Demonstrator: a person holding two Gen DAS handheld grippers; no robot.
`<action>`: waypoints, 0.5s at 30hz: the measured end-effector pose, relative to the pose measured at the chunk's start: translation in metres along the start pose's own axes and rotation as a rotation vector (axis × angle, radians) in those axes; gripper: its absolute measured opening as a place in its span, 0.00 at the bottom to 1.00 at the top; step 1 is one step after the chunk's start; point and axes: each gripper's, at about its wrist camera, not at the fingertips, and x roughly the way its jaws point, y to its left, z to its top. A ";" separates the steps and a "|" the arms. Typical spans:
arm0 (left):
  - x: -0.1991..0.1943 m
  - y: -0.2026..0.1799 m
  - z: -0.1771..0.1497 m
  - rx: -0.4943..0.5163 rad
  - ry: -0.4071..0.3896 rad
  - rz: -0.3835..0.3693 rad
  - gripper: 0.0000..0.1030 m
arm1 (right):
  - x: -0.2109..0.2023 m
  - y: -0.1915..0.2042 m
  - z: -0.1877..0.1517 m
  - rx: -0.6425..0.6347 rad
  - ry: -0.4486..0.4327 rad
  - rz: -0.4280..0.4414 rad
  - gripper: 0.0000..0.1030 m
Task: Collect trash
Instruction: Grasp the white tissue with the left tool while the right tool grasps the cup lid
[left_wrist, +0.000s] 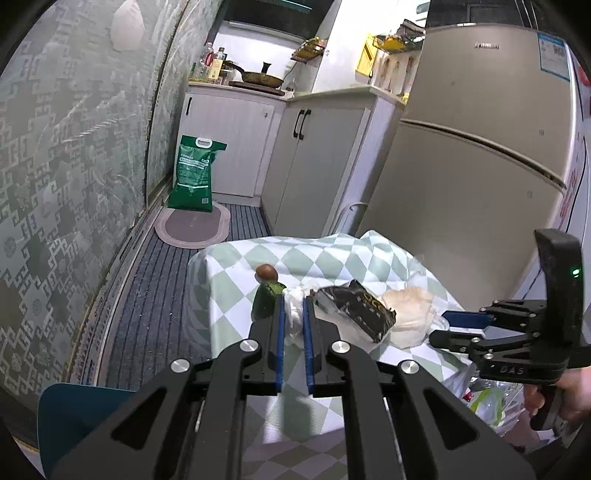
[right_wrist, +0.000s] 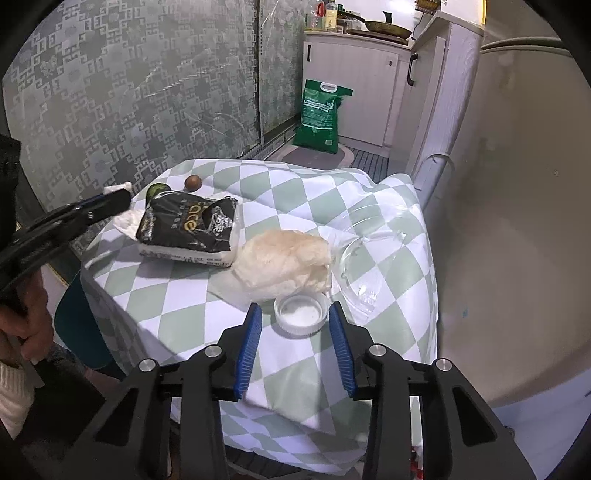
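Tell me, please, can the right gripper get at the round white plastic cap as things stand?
Probably yes: the right gripper is open, its blue fingers either side of the round white plastic cap, with only bare checked tablecloth between.

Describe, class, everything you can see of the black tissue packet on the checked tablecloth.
The black tissue packet is a soft, glossy plastic pack, black on top with gold and white lettering and a white underside bearing small print. It looks crumpled and partly emptied. It lies flat but slightly skewed on the checked tablecloth, near the far left corner. White crumpled tissue sits against its left end, where the left gripper pinches that tissue. A pale crumpled bag lies close at its right.
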 end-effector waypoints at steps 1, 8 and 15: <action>-0.002 0.001 0.001 -0.006 -0.009 -0.002 0.09 | 0.002 -0.001 0.001 0.005 0.001 0.001 0.37; -0.018 0.004 0.008 -0.027 -0.065 -0.013 0.09 | 0.004 -0.005 0.005 0.033 0.008 0.012 0.29; -0.035 0.013 0.016 -0.056 -0.130 -0.036 0.09 | -0.011 0.001 0.006 0.018 0.005 -0.019 0.29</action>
